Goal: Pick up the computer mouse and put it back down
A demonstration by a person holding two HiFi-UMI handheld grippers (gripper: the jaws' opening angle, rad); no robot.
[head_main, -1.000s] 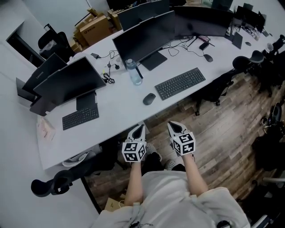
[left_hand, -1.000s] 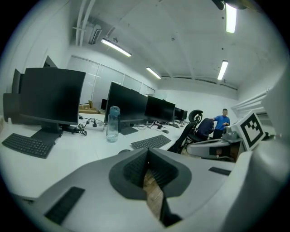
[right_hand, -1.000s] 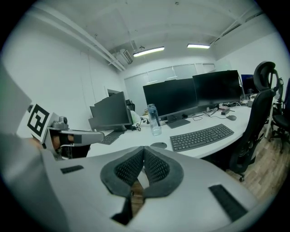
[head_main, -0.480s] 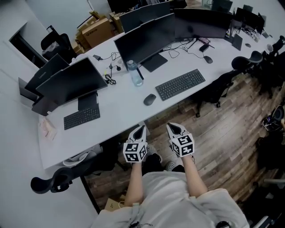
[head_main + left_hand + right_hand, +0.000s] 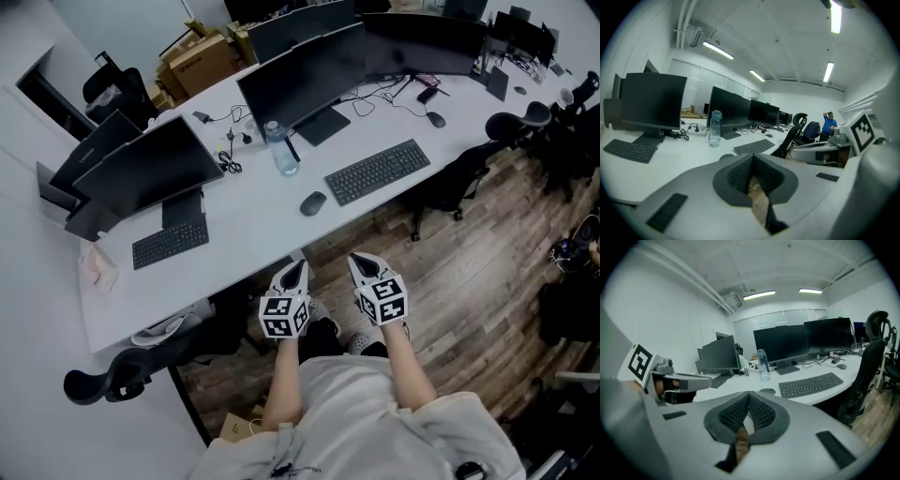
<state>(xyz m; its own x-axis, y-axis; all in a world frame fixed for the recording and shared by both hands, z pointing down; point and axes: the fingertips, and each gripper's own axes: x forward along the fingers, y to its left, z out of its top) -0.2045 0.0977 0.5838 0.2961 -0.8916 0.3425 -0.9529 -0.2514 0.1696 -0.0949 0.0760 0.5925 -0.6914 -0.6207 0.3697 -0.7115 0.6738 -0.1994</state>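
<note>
Mouse (image 5: 313, 202) on desk (image 5: 248, 230) beside keyboard (image 5: 378, 172) — untouched; left gripper (image 5: 297, 268), right gripper (image 5: 362, 263) both closed, empty, short of desk edge.

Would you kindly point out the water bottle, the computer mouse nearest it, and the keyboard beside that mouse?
water bottle (image 5: 283, 157), head view, on its clear body.
computer mouse (image 5: 313, 202), head view, middle of its top.
keyboard (image 5: 378, 172), head view, centre of its keys.

Dark oval computer mouse (image 5: 313, 202) lies flat on the desk (image 5: 253, 230) beside a keyboard (image 5: 378, 172)
</note>
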